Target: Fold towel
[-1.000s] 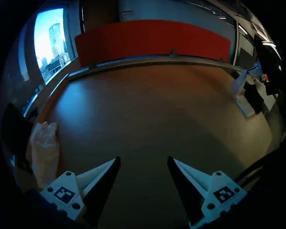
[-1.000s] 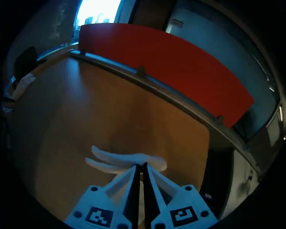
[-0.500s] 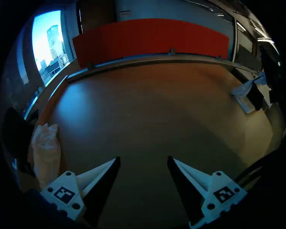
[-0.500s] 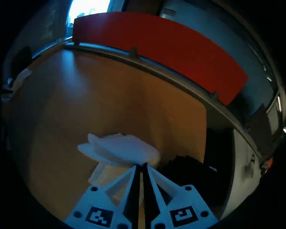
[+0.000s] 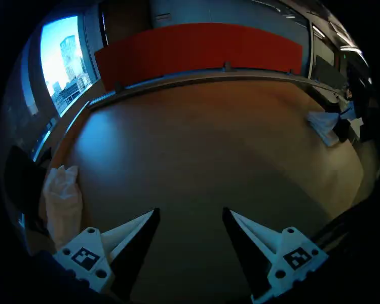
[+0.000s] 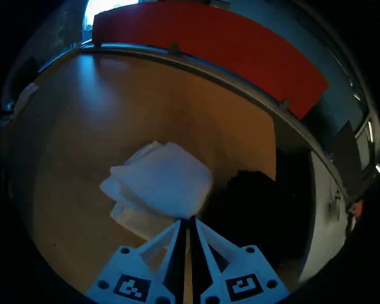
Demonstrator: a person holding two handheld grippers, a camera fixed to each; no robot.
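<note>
A white towel [image 6: 159, 185], folded into several layers, lies or hangs low over the wooden table [image 6: 88, 126] just ahead of my right gripper [image 6: 188, 220]. The right gripper's fingers are pressed together on the towel's near edge. The left gripper view has the same towel [image 5: 324, 124] small at the table's far right side. My left gripper [image 5: 190, 213] stands open above bare wood [image 5: 200, 152], holding nothing.
A crumpled white bundle [image 5: 63, 200] sits at the table's left edge beside a dark chair [image 5: 20, 185]. A red partition [image 5: 200, 48] runs along the far edge. A black mass [image 6: 251, 202] lies right of the towel, near the table's right edge.
The right gripper has tipped downward with the towel, whose broad face now shows over the table. In the left gripper view the towel has dropped lower. The left gripper has barely moved.
</note>
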